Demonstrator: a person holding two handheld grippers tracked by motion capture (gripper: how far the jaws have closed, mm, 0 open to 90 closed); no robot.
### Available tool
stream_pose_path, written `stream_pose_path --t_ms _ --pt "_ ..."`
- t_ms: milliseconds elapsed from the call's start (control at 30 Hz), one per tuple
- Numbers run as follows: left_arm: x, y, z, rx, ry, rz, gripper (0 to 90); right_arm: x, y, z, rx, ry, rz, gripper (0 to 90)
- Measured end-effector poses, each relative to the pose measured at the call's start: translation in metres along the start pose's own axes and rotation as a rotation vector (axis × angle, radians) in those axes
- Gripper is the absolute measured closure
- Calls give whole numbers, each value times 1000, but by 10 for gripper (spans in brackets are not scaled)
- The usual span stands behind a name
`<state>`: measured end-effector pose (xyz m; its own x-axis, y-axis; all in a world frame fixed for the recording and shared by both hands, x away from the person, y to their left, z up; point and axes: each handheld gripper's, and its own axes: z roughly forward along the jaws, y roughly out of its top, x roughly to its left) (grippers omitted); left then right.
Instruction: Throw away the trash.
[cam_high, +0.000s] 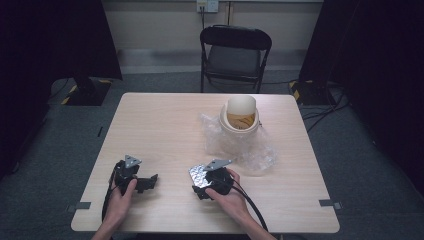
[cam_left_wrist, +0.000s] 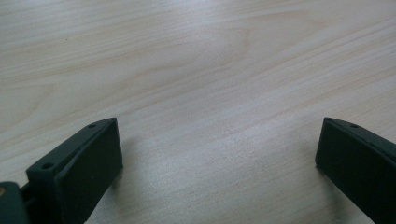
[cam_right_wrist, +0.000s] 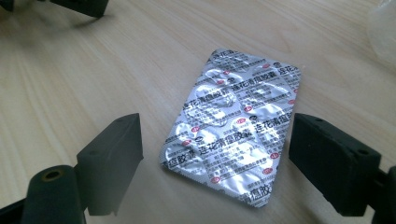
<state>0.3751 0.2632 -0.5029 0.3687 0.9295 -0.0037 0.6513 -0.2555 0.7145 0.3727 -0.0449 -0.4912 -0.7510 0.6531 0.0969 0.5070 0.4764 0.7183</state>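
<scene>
Right gripper (cam_high: 204, 176): sitting low over the near middle of the table (cam_high: 165, 120), held in the person's right hand (cam_high: 227, 196); a cable is trailing from it toward the near edge.
Right fingers (cam_right_wrist: 112, 163): standing apart, one on either side of the blister pack, with a gap showing between each finger and the foil; nothing is being pressed.
Blister pack (cam_right_wrist: 236, 123): lying flat on the table, foil side up, printed with dark characters and small red marks; in the high view it is showing as a silver patch (cam_high: 199, 173) just at the right gripper's front.
Left gripper (cam_high: 142, 182): resting at the near left of the table in the person's left hand (cam_high: 121, 200), well apart from the blister pack.
Left fingers (cam_left_wrist: 88, 168): standing wide open over bare wood, holding nothing.
Clear plastic bag (cam_high: 240, 145): lying crumpled on the right half of the table, just beyond the right gripper.
Cream container (cam_high: 240, 117): lying on the far part of the bag, its open mouth facing the camera.
Folding chair (cam_high: 235, 52): standing beyond the far edge of the table.
</scene>
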Motion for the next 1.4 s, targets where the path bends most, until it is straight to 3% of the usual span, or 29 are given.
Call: stream_pose_path --t_ms 200,400,567,933,1067,1400 --pt "0 0 0 0 0 -1 0 -1 1 9 -2 -18 -17 173" --pt "0 0 0 -3 -3 -7 0 -5 3 9 3 -67 -39 268" --pt "0 0 0 -3 -3 -7 0 -12 -1 3 0 -91 -29 330" --pt "0 0 0 -3 -3 -7 0 -7 -4 4 -10 -109 -31 261" --pt "0 0 0 -3 -3 -7 0 -10 -6 2 -26 -115 -29 337" --pt "0 0 0 -3 -3 -7 0 -16 -7 -2 -46 -100 -10 341"
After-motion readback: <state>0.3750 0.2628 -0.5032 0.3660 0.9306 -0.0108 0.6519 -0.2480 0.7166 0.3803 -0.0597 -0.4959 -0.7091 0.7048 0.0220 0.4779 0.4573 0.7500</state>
